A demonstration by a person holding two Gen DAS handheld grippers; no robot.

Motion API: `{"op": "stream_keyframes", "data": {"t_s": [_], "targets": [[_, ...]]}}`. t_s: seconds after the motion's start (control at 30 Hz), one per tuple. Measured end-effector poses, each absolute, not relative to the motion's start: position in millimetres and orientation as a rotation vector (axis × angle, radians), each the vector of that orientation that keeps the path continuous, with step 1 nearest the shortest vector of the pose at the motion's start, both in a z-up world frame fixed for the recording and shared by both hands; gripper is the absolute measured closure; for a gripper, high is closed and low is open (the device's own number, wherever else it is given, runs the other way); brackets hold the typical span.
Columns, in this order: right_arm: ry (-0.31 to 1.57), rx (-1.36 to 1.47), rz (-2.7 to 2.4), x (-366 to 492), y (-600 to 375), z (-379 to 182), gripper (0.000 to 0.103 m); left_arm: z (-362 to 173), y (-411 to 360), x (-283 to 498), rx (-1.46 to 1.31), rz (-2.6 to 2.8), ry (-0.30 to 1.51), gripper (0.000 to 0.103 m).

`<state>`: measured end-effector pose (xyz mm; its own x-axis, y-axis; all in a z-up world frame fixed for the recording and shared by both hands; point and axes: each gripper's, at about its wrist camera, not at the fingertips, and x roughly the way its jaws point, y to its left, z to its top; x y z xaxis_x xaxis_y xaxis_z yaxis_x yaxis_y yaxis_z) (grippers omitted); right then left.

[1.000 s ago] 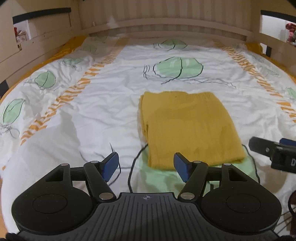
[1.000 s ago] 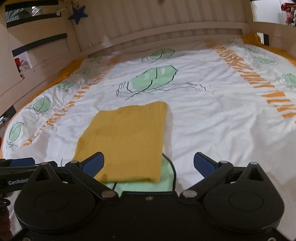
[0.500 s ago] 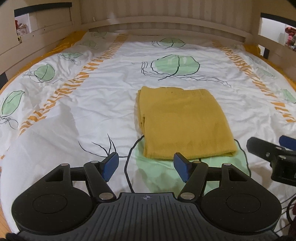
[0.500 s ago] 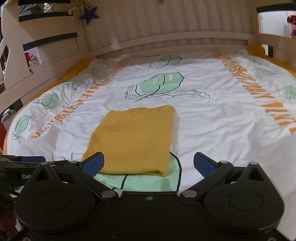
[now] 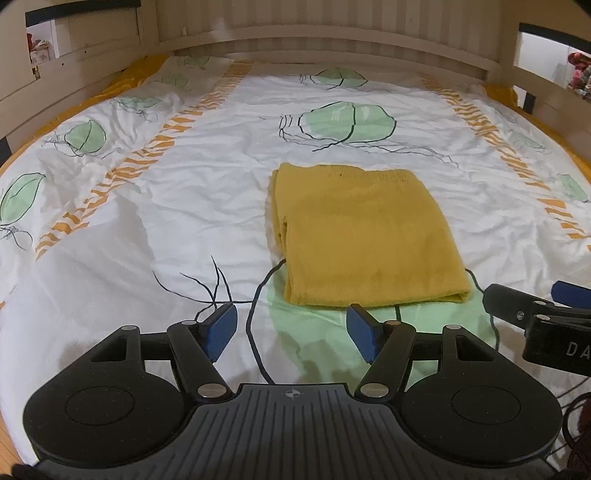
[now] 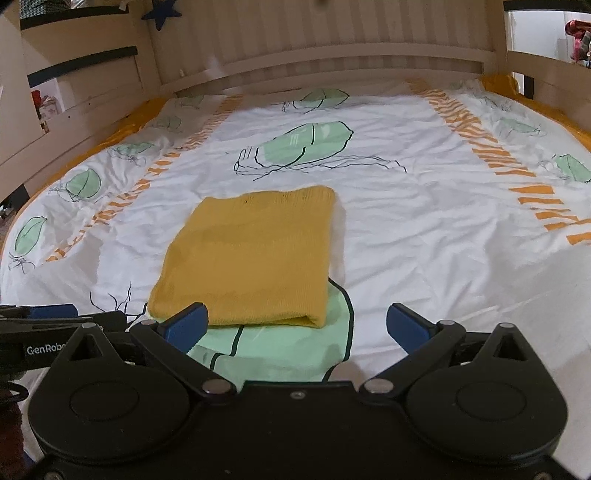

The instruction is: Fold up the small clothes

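A mustard-yellow knit garment lies folded into a flat rectangle on the bed, its folded layers showing along its left edge. It also shows in the right wrist view. My left gripper is open and empty, just short of the garment's near edge. My right gripper is open and empty, a little back from the near edge. The right gripper's fingers show at the right of the left wrist view; the left gripper's fingers show at the left of the right wrist view.
The bed has a white duvet with green leaf prints and orange stripes, lightly wrinkled. A pale wooden slatted headboard stands at the far end. Wooden side rails run along both sides.
Both grippers have drawn back toward the foot of the bed, away from the garment, and stayed open. The garment has not moved.
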<state>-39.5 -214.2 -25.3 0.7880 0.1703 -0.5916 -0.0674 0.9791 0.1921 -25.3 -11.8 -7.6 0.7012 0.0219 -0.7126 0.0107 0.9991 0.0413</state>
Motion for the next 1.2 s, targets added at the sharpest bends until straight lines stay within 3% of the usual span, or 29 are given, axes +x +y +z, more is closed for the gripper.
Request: {"op": "stream_keyframes", "data": {"t_s": [1.2], "targets": [[0.715, 0.196, 0.153, -31.0, -210.7, -33.8, 0.001, -16.7, -13.0, -19.8, 0.040, -0.001, 0.833, 0.039]]}}
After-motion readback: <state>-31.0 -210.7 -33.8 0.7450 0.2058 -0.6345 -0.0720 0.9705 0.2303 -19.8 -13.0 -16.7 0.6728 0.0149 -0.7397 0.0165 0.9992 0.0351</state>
